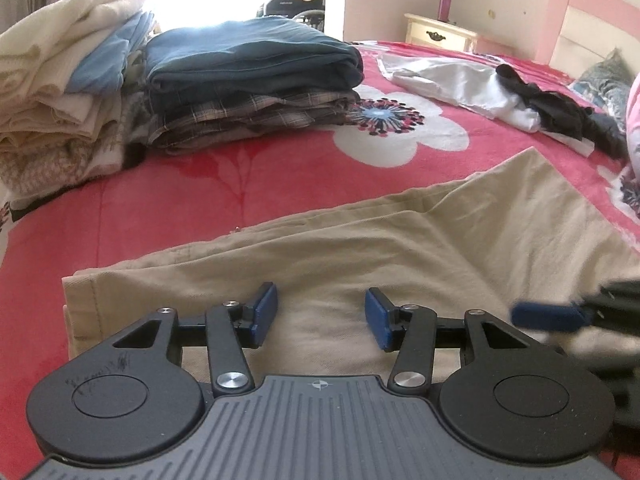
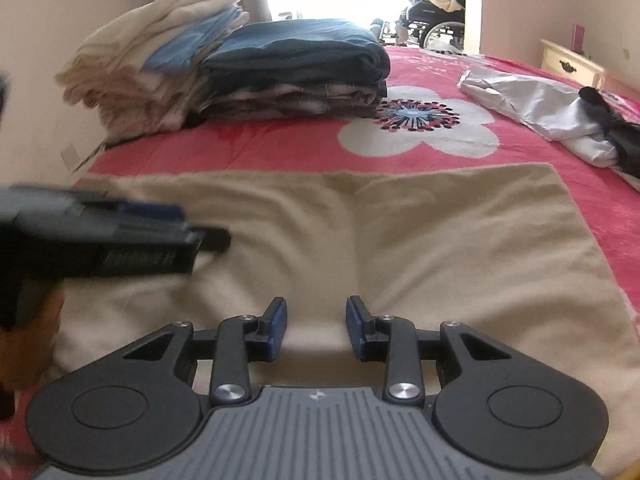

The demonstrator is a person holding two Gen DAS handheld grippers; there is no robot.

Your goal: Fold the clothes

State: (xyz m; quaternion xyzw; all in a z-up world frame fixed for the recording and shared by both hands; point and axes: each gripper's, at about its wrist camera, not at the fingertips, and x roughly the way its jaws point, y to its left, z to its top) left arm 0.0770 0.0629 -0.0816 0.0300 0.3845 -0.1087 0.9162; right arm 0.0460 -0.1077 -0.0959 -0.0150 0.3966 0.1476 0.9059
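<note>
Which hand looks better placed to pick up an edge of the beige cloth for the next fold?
Probably left: the left gripper sits near the beige cloth's hemmed corner, while the right gripper hovers over its middle.

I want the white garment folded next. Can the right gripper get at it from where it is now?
Probably yes. The right gripper stands open and empty over the beige garment; the white garment lies ahead to its right, with only bare bedspread between, though a black garment overlaps its far end.

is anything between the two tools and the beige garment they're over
Nothing visible. The beige garment lies spread on the red bedspread, bare under the left tool and right tool. Both tools stand open with only cloth showing in their gaps. The folded stacks and white garment lie farther back.
</note>
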